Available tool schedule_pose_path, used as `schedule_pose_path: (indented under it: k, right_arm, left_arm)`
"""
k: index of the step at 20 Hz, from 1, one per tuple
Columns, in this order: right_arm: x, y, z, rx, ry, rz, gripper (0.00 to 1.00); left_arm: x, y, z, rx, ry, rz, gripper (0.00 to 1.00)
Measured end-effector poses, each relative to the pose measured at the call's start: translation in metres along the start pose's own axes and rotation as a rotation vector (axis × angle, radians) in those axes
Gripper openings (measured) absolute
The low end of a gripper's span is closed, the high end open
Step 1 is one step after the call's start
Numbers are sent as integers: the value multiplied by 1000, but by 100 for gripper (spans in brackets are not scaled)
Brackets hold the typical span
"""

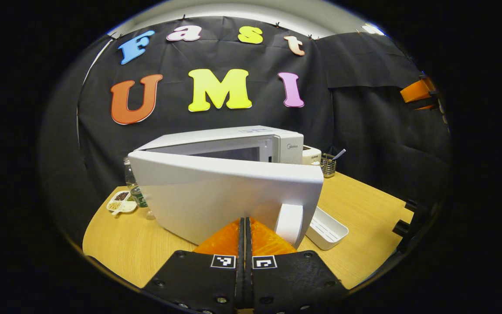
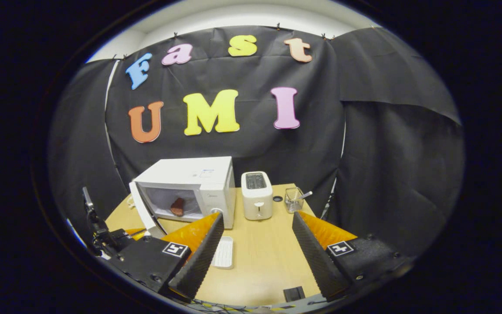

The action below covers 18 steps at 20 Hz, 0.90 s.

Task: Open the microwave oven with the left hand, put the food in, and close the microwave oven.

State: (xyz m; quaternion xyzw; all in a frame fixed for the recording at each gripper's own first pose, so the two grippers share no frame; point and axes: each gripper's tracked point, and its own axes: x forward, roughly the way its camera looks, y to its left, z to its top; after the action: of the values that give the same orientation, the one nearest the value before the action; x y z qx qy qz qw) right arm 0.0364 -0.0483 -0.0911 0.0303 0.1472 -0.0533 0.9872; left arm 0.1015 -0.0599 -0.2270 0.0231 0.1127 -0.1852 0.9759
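The left gripper (image 1: 245, 237), fingers pressed together on nothing, sits just before the half-open microwave door (image 1: 229, 196). The food (image 2: 178, 206) already lies inside. The right gripper (image 2: 255, 244) gapes wide, farther back.

You're working over a light wooden table (image 2: 259, 257), and the white microwave oven (image 2: 198, 183) stands toward its back left with a white toaster (image 2: 257, 194) just beside it and a wire mesh holder (image 2: 293, 199) farther right. In front of the microwave lies an empty white tray (image 2: 224, 253). At its far side you'll find a bottle (image 1: 134, 183) and a small divided dish (image 1: 120, 201).
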Motion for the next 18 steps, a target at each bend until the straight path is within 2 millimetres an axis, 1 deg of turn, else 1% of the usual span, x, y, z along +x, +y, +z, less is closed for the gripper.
schedule_pose_path:
  k: [1,4,8,10,13,14,15,18]
  right_arm:
    - [1,-3,1,5,4,-3,100]
    - [8,-10,3,14,9,-14,100]
    - [16,-19,6,15,12,-27,100]
    - [21,-23,3,17,26,-32,100]
    - [23,-27,-4,20,47,-40,100]
    - [25,-28,-5,19,50,-41,90]
    - [28,-29,-6,18,55,-42,100]
    - [34,-31,-6,19,65,-41,100]
  left_arm:
    - [8,-3,2,4,-1,-10,0]
    - [30,-10,9,-2,-3,-21,0]
    - [55,-12,17,-18,-3,-22,0]
    - [69,-12,21,-26,-5,-15,0]
    - [84,-13,27,-34,-12,-1,0]
    - [90,-12,30,-39,-15,4,0]
    - [96,-14,33,-45,-22,7,0]
    - [114,-19,41,-46,-25,8,0]
